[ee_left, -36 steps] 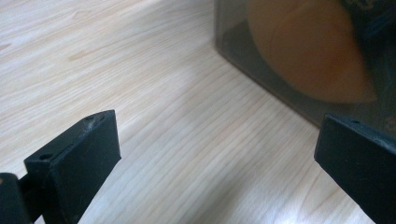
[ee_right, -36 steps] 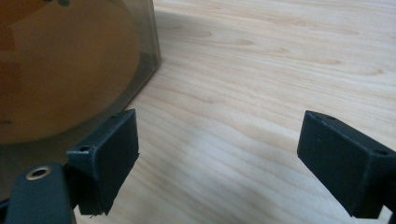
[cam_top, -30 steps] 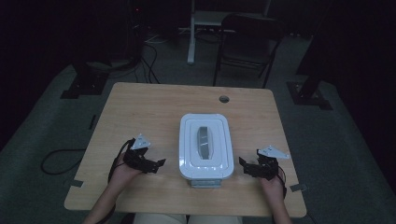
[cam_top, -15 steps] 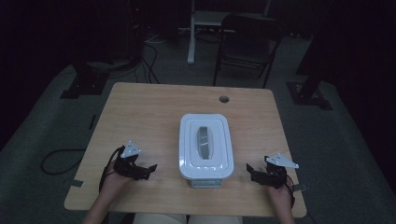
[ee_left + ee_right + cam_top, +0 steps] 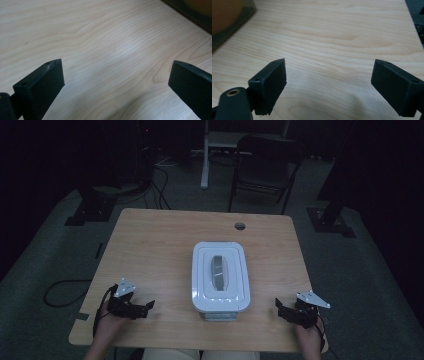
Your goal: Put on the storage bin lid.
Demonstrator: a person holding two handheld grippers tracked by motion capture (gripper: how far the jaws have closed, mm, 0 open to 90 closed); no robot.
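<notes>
A white lidded container (image 5: pixel 220 277) with a grey handle recess stands at the middle of the wooden table (image 5: pixel 165 240). My left gripper (image 5: pixel 147 307) rests near the front left of the table, open, pointing right toward the container and well apart from it. In the left gripper view its jaws stand wide with bare wood between the fingertips (image 5: pixel 50 75). My right gripper (image 5: pixel 278 307) sits near the front right corner, open, pointing left at the container. In the right gripper view its fingertips (image 5: pixel 274 75) frame bare wood, and the container's dark wall (image 5: pixel 229 17) shows at upper left.
A round cable hole (image 5: pixel 240 226) pierces the table's far edge. Beyond the table stand a dark chair (image 5: pixel 265 165) and a white desk leg (image 5: pixel 205 155). Cables (image 5: pixel 65 290) trail on the floor at left. The table's front edge lies just under both hands.
Both grippers have drawn back from the container's sides, outward and toward the front edge of the table. The container has not moved.
</notes>
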